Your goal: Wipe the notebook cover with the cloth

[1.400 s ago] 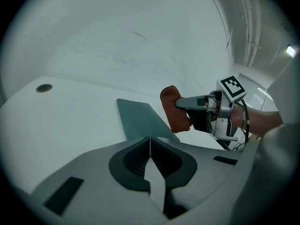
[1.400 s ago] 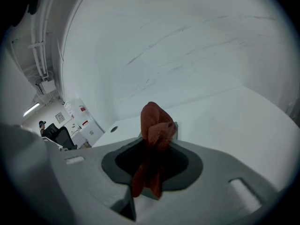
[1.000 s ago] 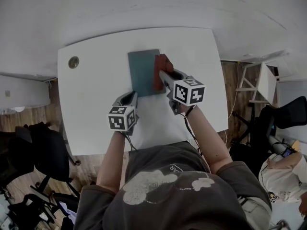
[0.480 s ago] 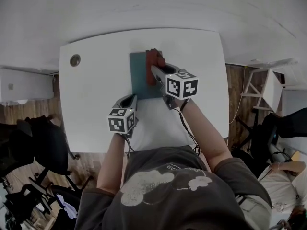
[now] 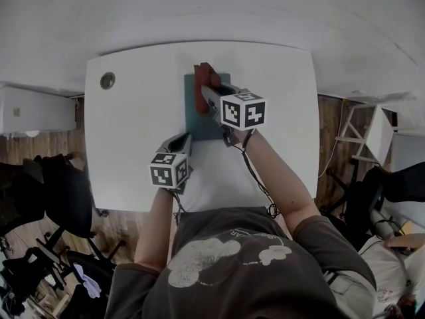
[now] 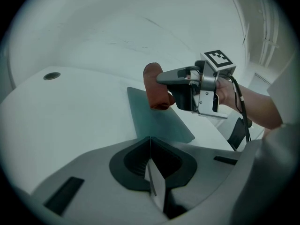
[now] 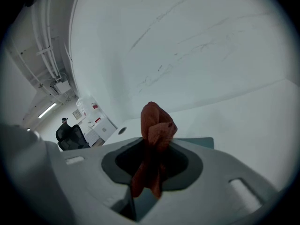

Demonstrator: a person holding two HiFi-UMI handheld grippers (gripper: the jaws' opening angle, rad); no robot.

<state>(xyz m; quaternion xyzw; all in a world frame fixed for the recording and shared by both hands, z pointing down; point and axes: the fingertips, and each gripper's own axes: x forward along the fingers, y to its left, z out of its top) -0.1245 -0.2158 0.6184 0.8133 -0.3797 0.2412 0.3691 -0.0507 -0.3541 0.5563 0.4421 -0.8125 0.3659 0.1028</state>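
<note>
Right gripper (image 5: 211,98): clamped on red cloth (image 5: 203,78) at notebook (image 5: 196,121) far edge; left gripper (image 5: 180,140): closed, empty, alongside; likely risk: unheld notebook sliding under strokes

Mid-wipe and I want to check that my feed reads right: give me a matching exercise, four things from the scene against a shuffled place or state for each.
Things:
1. cloth
2. notebook
3. left gripper
4. round hole

Places or states:
A. jaws shut, nothing between them
B. lying flat on the white table
C. near the table's far left corner
D. clamped in the right gripper, at the notebook's far edge

Pairs: 1-D, 2-B, 3-A, 4-C
</note>
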